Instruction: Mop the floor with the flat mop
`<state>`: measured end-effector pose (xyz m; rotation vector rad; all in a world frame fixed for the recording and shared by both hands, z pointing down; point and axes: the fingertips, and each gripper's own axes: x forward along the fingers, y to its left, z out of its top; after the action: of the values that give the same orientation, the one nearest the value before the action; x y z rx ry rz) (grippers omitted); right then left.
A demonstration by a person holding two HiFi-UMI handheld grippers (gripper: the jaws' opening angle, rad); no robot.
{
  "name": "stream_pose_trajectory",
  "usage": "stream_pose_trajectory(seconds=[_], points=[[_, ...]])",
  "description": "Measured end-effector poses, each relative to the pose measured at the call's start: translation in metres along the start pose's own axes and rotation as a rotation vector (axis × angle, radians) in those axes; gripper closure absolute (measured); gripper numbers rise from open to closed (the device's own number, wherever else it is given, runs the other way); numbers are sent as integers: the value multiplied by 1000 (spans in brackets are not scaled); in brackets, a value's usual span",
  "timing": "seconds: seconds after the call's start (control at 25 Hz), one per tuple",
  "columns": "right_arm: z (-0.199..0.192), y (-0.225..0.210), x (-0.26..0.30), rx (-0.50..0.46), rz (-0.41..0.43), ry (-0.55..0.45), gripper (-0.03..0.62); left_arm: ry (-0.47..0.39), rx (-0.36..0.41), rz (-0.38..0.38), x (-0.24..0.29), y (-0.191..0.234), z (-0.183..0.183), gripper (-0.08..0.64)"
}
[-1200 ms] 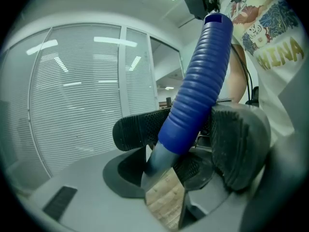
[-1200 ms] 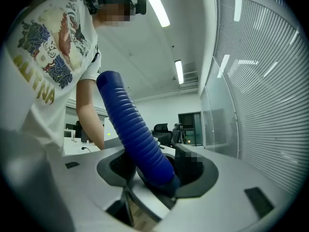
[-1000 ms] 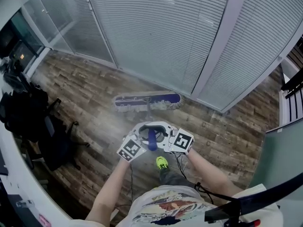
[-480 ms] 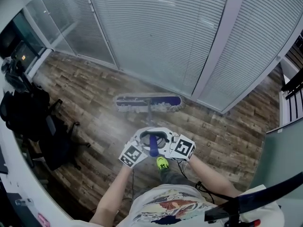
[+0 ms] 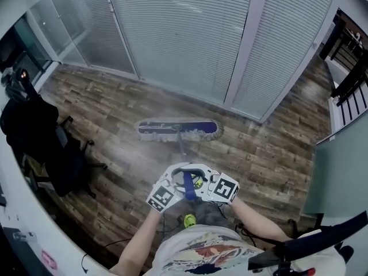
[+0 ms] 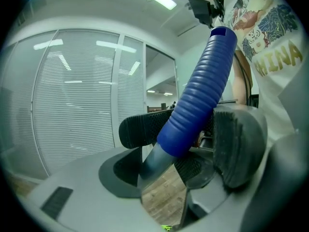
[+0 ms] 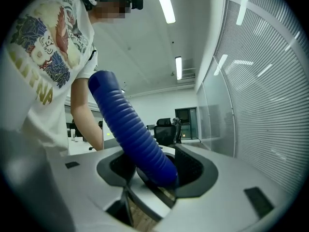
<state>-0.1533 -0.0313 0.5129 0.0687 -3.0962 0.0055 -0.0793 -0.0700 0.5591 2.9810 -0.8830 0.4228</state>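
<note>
The flat mop's head [image 5: 178,129], purple with white fringe, lies flat on the wood floor in front of the glass wall. Its thin pole runs back to a ribbed blue handle [image 5: 188,186] in front of my body. My left gripper [image 5: 176,181] and right gripper [image 5: 201,181] face each other round that handle. In the left gripper view the blue handle [image 6: 195,100] slants between the black pads [image 6: 145,128] of my left gripper [image 6: 186,139]; the jaws are opening slightly while the pads still touch it. My right gripper [image 7: 154,170] is shut on the blue handle [image 7: 130,129].
A glass partition with blinds [image 5: 190,39] and a grey post [image 5: 247,50] stand just behind the mop head. A black office chair with bags [image 5: 40,142] stands at the left. Dark furniture [image 5: 351,56] is at the upper right. A green shoe [image 5: 188,218] shows below the grippers.
Both grippers have drawn back toward my body with the handle, lower in the head view. The mop head has slid a little nearer over the floor. The room has shifted as I stepped back.
</note>
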Motion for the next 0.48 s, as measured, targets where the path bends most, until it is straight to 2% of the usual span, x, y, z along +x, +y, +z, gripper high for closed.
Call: stream_pose_trajectory(seconds=[0.2, 0.48], points=[[5, 95, -16, 32, -32, 5, 364, -3, -1, -27, -43, -89, 1, 374], [6, 191, -53, 41, -35, 11, 364, 9, -5, -43, -71, -190, 4, 374]])
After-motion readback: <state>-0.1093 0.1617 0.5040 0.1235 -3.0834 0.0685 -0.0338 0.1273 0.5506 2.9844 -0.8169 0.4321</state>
